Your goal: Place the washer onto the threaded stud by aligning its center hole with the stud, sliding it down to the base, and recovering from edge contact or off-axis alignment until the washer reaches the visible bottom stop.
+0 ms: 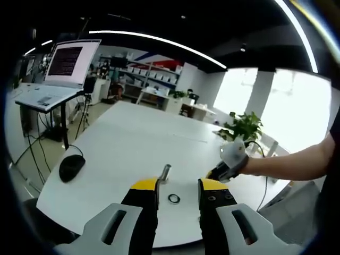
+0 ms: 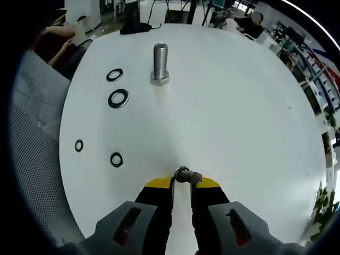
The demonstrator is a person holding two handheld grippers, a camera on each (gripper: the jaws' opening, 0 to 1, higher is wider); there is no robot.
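**Washer in transit, stud at twelve o'clock**

On the white round table (image 2: 223, 106), as the right gripper view has it:

- Item 1: threaded stud (image 2: 160, 62). Grey metal, upright, at twelve o'clock from the jaws and well apart from them. It has a ribbed shank over a wider hex base, and that base serves as the bottom stop. Nothing sits on it yet.
- Item 2: washer (image 2: 187, 175). A small metal ring, held on edge at the tips of the right gripper (image 2: 184, 183), whose yellow-tipped jaws are nearly together and clamped on its rim. By my judgement it is light, rigid, thin and smooth, so it is liable to slip or pivot in the jaws. It is best held by the rim with the centre hole left free. A tilted approach would likely catch the threads.
- Items 3–6: four spare washers, dark flat rings. Two larger (image 2: 118, 98) lie near the stud at ten o'clock. Two smaller (image 2: 116, 159) lie at nine o'clock, nearer the jaws.

In the left gripper view:

- Left gripper (image 1: 178, 186): jaws apart, holding nothing, hovering above the table edge, with one ring (image 1: 173, 198) lying between them.
- Black mouse (image 1: 71, 167) at nine o'clock.
- Laptop (image 1: 58, 74) on a stand at ten o'clock.
- Potted plant (image 1: 241, 127) at two o'clock.
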